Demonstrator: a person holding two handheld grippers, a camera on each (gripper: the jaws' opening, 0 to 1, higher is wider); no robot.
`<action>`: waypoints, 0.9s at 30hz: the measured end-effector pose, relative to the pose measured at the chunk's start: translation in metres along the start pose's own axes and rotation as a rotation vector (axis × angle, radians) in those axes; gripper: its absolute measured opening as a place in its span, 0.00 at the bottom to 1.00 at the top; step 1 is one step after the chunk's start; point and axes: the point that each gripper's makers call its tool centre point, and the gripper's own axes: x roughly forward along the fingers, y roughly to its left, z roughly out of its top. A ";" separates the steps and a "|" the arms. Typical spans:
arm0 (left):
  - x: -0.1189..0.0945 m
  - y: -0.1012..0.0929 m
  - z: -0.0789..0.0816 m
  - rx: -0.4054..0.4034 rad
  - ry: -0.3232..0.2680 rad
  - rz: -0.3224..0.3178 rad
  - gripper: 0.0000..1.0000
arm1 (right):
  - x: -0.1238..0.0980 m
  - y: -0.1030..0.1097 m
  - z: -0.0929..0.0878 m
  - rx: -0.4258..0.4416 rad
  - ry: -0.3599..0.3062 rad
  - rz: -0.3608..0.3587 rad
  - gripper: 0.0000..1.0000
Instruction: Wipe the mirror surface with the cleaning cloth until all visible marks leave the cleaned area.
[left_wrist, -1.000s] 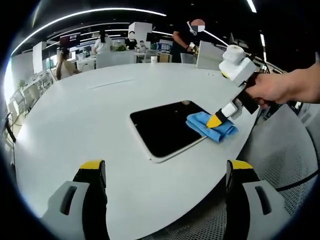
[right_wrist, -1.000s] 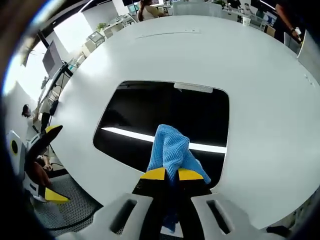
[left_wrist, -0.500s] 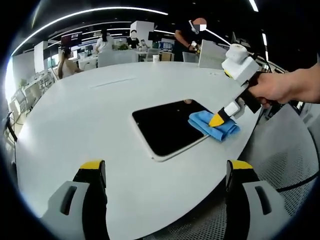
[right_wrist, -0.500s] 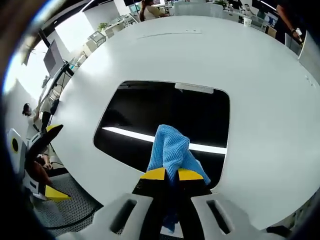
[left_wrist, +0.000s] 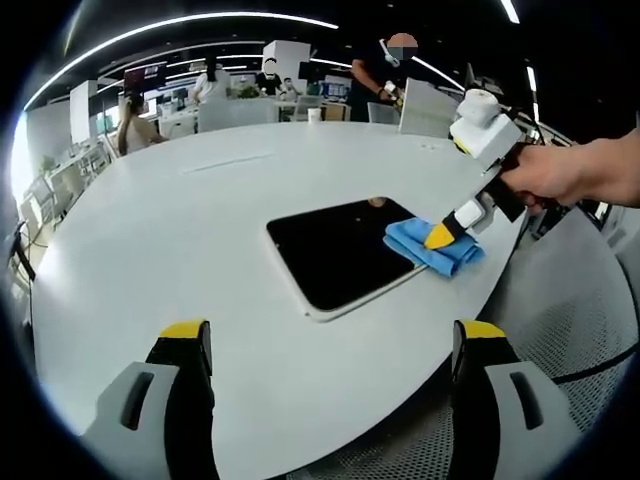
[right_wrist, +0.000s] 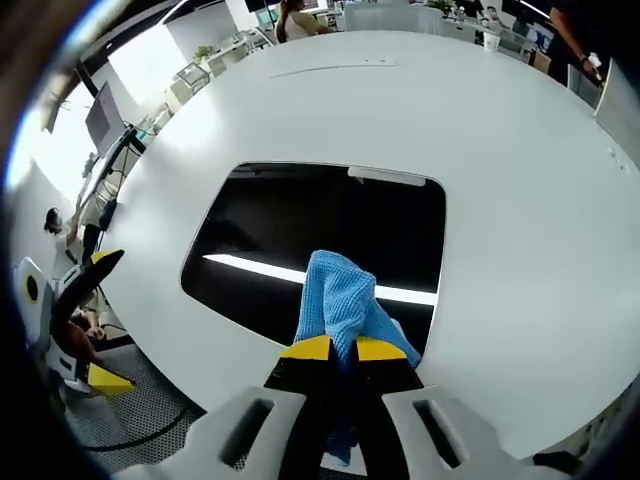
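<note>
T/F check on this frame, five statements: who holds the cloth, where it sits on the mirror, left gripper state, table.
1. The right gripper is shut on the blue microfibre cleaning cloth. True.
2. The cloth lies at the middle of the dark rectangular mirror. False: it sits at the mirror's edge nearest the right gripper, partly over the rim.
3. The left gripper presses on the mirror. False: its jaws stand wide open over the round white table, touching nothing.
4. The mirror lies flat on the table. True.
5. The table is dark wood. False: it is white.
</note>
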 end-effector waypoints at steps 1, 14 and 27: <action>0.000 0.000 0.000 0.000 0.000 0.000 0.99 | 0.000 -0.001 0.000 0.001 0.000 0.000 0.01; 0.000 0.000 -0.001 0.000 0.005 0.005 0.99 | -0.001 -0.011 0.000 0.017 0.000 0.003 0.01; 0.000 0.002 -0.002 0.004 0.014 0.010 0.99 | -0.002 -0.016 -0.001 0.023 0.001 -0.004 0.01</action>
